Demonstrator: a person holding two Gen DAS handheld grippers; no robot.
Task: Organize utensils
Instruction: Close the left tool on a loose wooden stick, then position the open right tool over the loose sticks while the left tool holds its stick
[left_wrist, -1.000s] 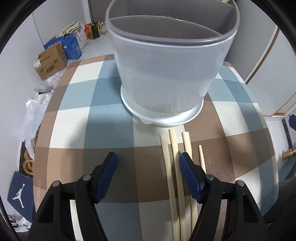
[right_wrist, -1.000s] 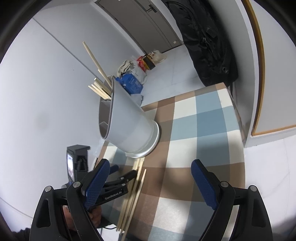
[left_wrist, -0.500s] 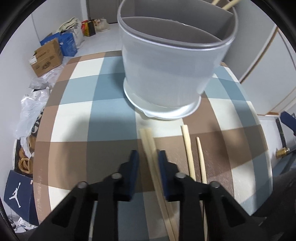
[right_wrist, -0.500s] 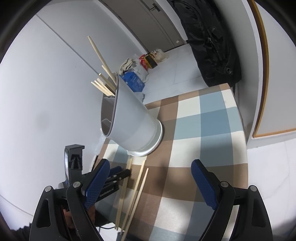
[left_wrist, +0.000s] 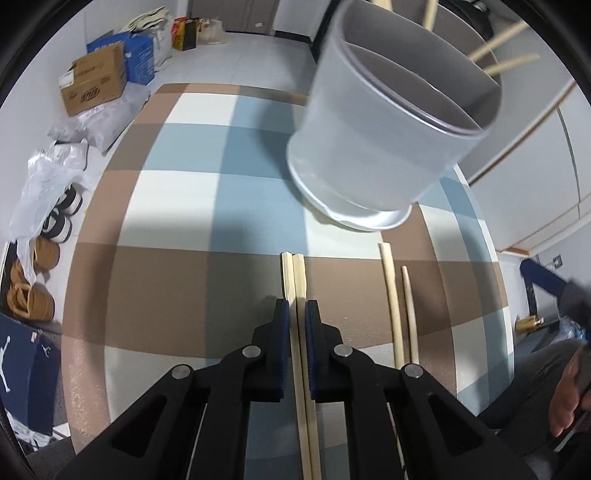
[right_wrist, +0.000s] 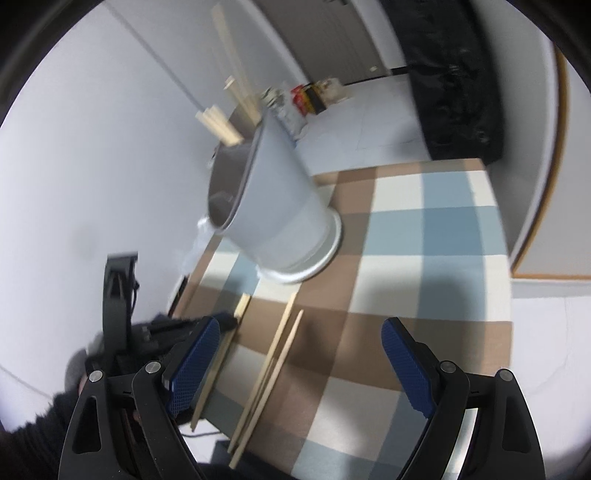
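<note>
Chopsticks (left_wrist: 297, 284), a pair, sit pinched in my left gripper (left_wrist: 296, 314); my right gripper (right_wrist: 301, 354) hangs spread wide; grey utensil holder (left_wrist: 388, 147) at one o'clock.

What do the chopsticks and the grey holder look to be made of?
Chopsticks in the left gripper: pale, matte, squared ends, probably bamboo or light wood. Utensil holder: smooth, uniform grey, slightly translucent wall with a moulded rim and inner divider, likely plastic.
</note>
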